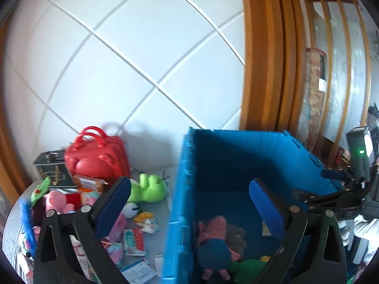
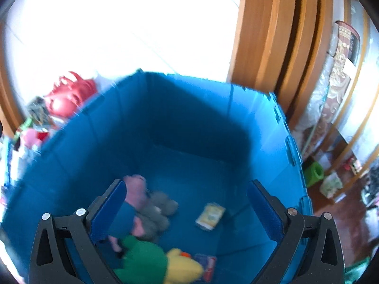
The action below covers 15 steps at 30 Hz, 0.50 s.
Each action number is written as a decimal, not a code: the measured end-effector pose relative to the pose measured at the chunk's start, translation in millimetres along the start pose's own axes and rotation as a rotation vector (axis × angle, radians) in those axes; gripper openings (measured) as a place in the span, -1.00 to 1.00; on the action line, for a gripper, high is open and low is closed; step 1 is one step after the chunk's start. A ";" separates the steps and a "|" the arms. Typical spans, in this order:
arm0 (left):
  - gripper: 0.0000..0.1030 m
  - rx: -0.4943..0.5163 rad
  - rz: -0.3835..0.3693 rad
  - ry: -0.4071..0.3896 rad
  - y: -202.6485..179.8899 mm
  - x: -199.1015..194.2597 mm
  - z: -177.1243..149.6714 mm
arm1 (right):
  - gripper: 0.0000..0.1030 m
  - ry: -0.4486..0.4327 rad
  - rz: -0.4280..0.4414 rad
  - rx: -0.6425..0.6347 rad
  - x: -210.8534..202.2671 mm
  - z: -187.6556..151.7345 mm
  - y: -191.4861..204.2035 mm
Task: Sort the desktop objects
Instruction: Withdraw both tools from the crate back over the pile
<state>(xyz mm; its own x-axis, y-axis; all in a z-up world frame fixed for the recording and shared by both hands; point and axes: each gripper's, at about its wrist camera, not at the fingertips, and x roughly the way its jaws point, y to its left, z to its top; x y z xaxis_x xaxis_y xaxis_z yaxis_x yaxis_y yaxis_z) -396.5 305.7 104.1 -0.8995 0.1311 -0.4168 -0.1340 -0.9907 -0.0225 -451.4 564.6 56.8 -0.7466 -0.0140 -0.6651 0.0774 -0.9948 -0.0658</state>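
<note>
A blue folding crate (image 1: pixel 189 189) stands on the table; it fills the right wrist view (image 2: pixel 71 156). Inside lie a pink pig plush in blue (image 1: pixel 213 241) (image 2: pixel 135 189), a grey plush (image 2: pixel 158 210), a green and yellow plush (image 2: pixel 161 265) and a small yellow packet (image 2: pixel 210 215). My left gripper (image 1: pixel 189 203) is open and empty, straddling the crate's left wall. My right gripper (image 2: pixel 187 213) is open and empty above the crate's inside; it also shows at the right edge of the left wrist view (image 1: pixel 317 184).
Left of the crate lies a clutter of toys: a red toy suitcase (image 1: pixel 94 158), a dark tin box (image 1: pixel 52 168), a green plush (image 1: pixel 149 188), a pink plush (image 1: pixel 56 201), and several packets (image 1: pixel 132 239). White tiled wall behind; wooden door frame (image 1: pixel 265 54) at the right.
</note>
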 end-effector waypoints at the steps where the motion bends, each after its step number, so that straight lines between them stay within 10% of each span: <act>1: 0.97 -0.011 0.019 -0.009 12.3 -7.2 -1.0 | 1.00 -0.018 0.005 -0.005 -6.6 2.4 5.4; 15: 0.97 -0.129 0.275 -0.006 233.3 -76.6 -60.5 | 1.00 -0.204 0.142 -0.100 -85.8 29.9 172.5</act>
<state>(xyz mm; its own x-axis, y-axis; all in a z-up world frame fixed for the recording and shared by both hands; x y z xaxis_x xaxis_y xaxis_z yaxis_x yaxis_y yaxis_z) -333.7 62.3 75.8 -0.8973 -0.1433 -0.4176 0.1688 -0.9854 -0.0246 -393.7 391.1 124.7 -0.8407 -0.1824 -0.5099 0.2479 -0.9668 -0.0628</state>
